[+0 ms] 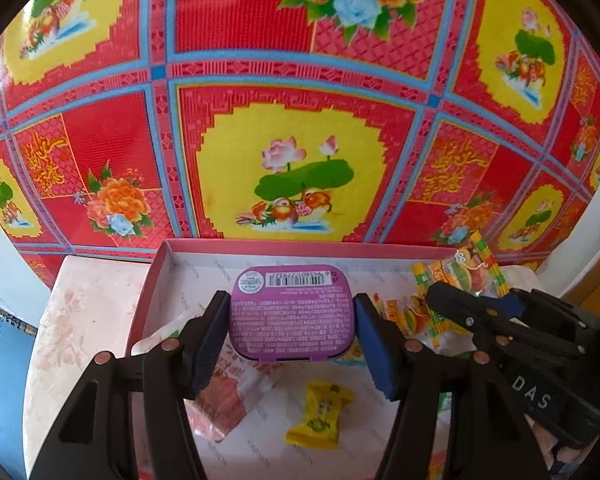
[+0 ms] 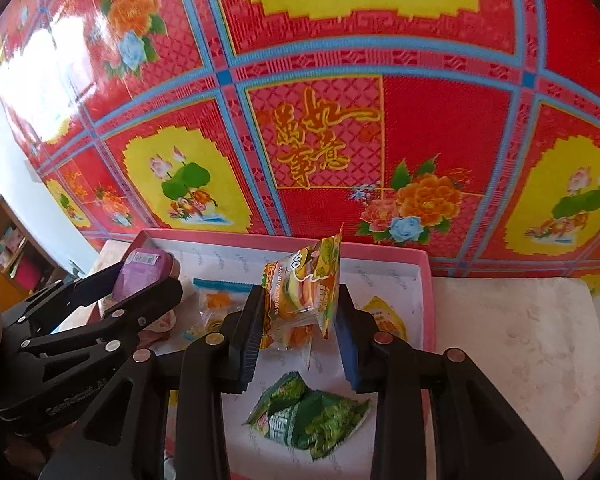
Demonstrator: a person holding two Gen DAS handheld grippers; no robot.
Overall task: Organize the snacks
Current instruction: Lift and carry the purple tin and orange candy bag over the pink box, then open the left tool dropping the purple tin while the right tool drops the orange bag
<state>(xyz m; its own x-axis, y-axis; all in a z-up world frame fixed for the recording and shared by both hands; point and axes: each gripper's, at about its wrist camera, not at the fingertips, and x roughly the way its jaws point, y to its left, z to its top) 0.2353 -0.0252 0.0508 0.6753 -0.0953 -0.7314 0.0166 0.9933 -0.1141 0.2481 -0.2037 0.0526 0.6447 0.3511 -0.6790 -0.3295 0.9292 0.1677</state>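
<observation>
Left wrist view: left gripper (image 1: 294,316) clenched on the purple tin (image 1: 291,312), label side up, pads on its two short sides; tin hangs above the pink box (image 1: 156,264), over its left-centre part. Risk, as I judge it: the tin is smooth and rigid, held only at the edges; a tilt or a slackened squeeze could let it slip and drop onto the red-and-white packet (image 1: 228,392) or the yellow candy (image 1: 320,414) lying just below; release too high and it may bounce against the box wall. Right gripper (image 1: 460,316) enters from the right, close by; the two could knock together if both come in toward the middle.

Right wrist view: right gripper (image 2: 298,328) grasping the burger gummy packet (image 2: 300,292), which stands upright between the pads above the box floor; film is soft and crumpled, so it may slide out or twist, and where it would land is hard to predict. Green snack packet (image 2: 308,412) lies directly underneath; blue-edged packet (image 2: 216,300) to the left; a yellow packet (image 2: 384,316) behind the right finger; little bare floor remains. Left gripper (image 2: 140,280) with the tin sits just beside, at left. Box rests on a pale marbled tabletop (image 2: 520,340); red floral floor mat (image 2: 440,120) beyond.
</observation>
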